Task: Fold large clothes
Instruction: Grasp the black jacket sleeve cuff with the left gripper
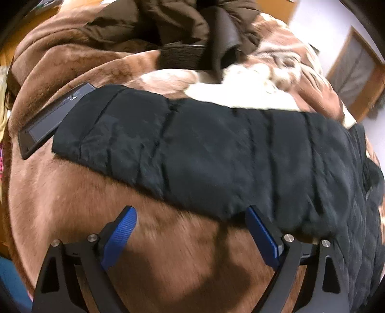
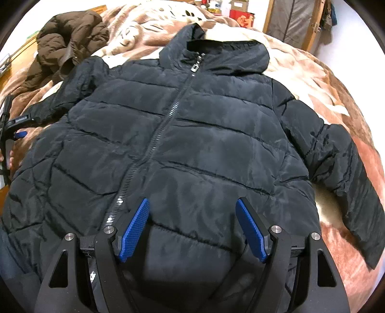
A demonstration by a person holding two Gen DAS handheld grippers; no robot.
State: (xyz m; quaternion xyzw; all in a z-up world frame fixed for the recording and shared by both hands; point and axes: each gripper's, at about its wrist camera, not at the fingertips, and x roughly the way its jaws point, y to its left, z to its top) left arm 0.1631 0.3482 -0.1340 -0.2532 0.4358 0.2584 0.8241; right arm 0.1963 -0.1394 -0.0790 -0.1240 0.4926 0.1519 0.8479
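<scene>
A black quilted puffer jacket lies front up on a brown blanket, zipped, hood at the far end, both sleeves spread out. My right gripper is open and empty, hovering over the jacket's lower front, right of the zipper. In the left wrist view the jacket's left sleeve stretches across the blanket. My left gripper is open and empty at the sleeve's near edge, its right finger beside the fabric. The left gripper also shows at the left edge of the right wrist view.
A brown jacket lies crumpled at the far left of the bed; it also shows in the left wrist view. A dark flat device lies beside the sleeve cuff. The brown and white blanket covers the bed. A wooden cabinet stands behind.
</scene>
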